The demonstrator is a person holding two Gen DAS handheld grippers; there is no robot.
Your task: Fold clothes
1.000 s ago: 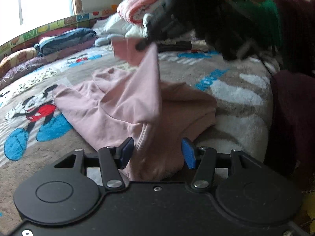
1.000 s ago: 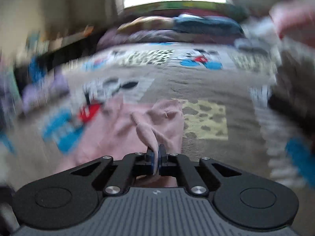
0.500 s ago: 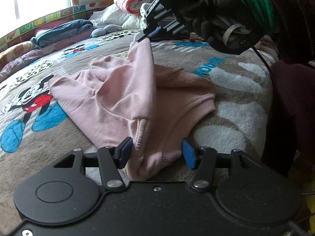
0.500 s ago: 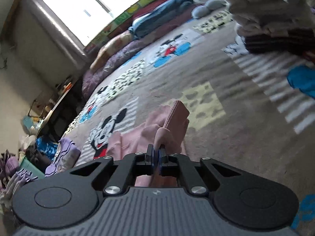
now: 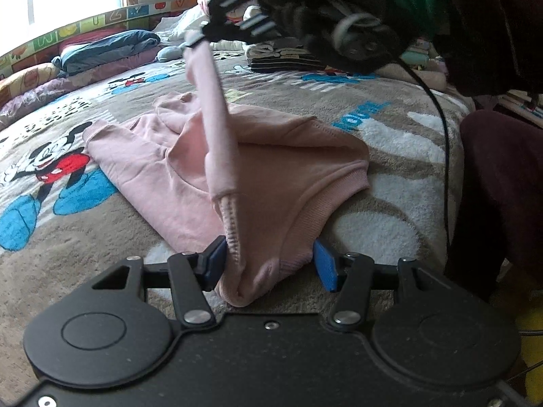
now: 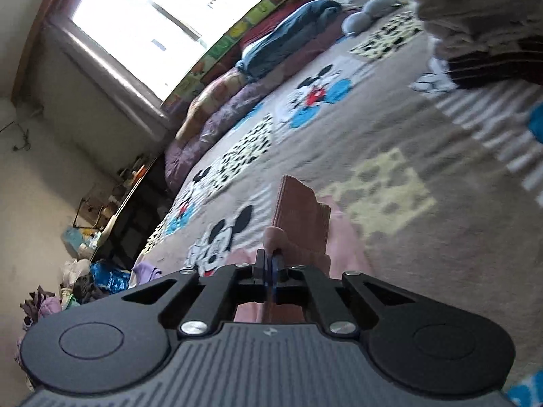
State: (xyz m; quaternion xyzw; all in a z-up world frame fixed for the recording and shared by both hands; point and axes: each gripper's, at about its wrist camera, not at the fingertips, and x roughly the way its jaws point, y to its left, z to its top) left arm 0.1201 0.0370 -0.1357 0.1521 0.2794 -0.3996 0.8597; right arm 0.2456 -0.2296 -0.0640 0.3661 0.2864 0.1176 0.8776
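Pink sweatshirt (image 5: 271, 169), sleeve lifted

The left gripper (image 5: 269, 263) sits low with its blue-padded fingers (image 5: 214, 262) spread apart. The right gripper (image 6: 270, 271) is raised and tilted, fingers pressed together on pink cloth (image 6: 298, 224), held by a black-gloved hand (image 5: 339, 23).
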